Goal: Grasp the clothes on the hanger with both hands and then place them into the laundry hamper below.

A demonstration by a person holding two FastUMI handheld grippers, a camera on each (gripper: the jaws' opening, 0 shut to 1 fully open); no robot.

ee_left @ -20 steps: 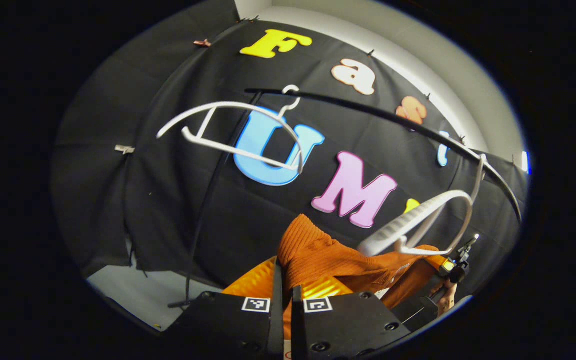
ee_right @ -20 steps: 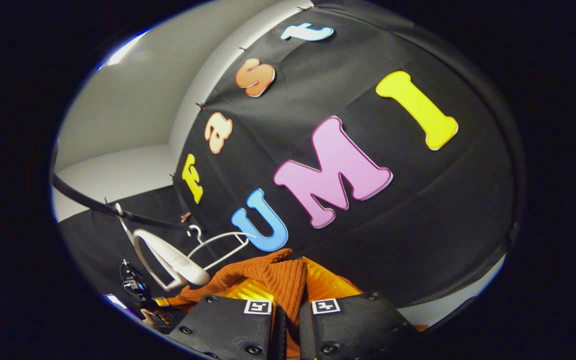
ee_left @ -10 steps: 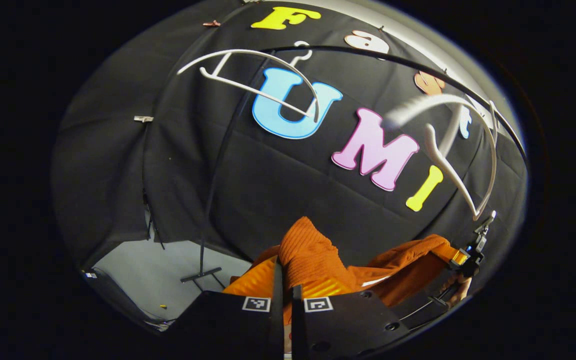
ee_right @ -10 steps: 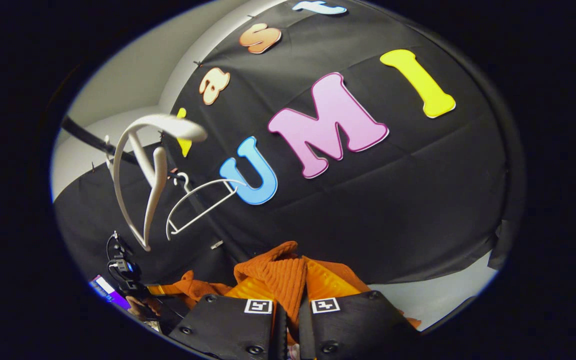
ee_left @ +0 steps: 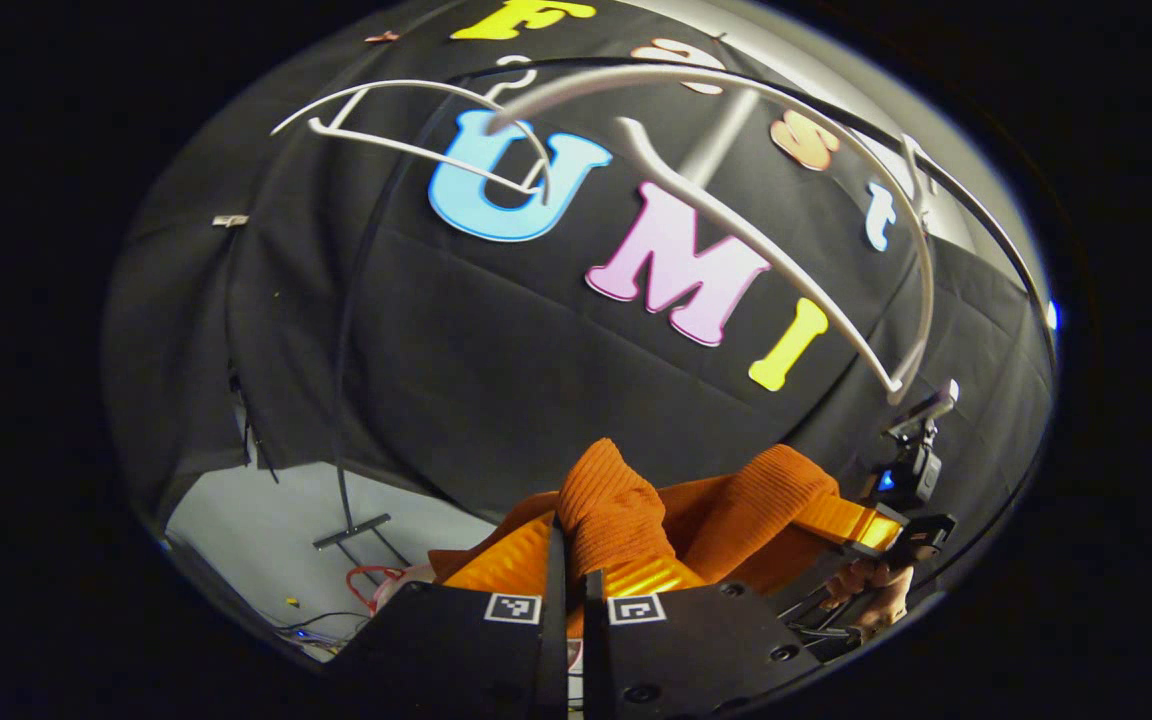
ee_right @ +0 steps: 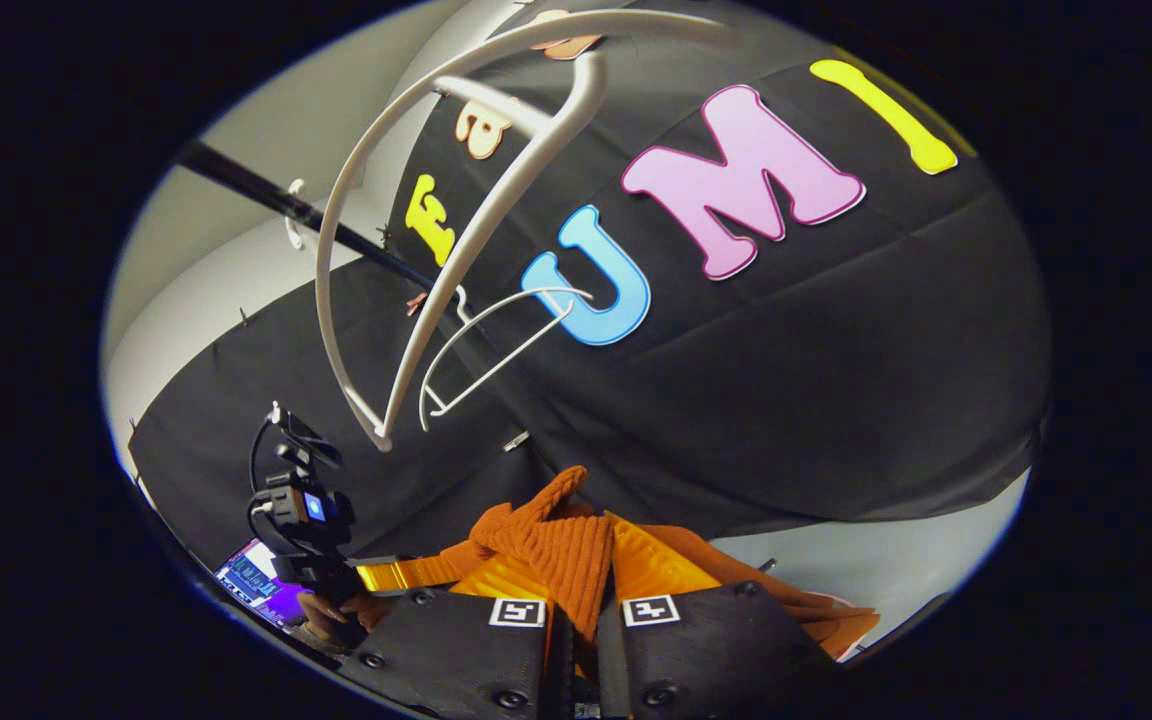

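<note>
Left tongs [ee_left: 568, 590]: clamping a ridge of the orange garment [ee_left: 616, 505], which is spanning both tools, free of the white hanger [ee_left: 736, 210] overhead.
Right tongs [ee_right: 576, 610]: pinching the garment's other bunch.
Hamper: unsighted, judged below.
Handling: both grips should be lowering together, level, fabric gathered clear of the hanger.

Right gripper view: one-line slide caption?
Right tongs pinch the orange knit garment, now off the white hanger on the rail.
</note>
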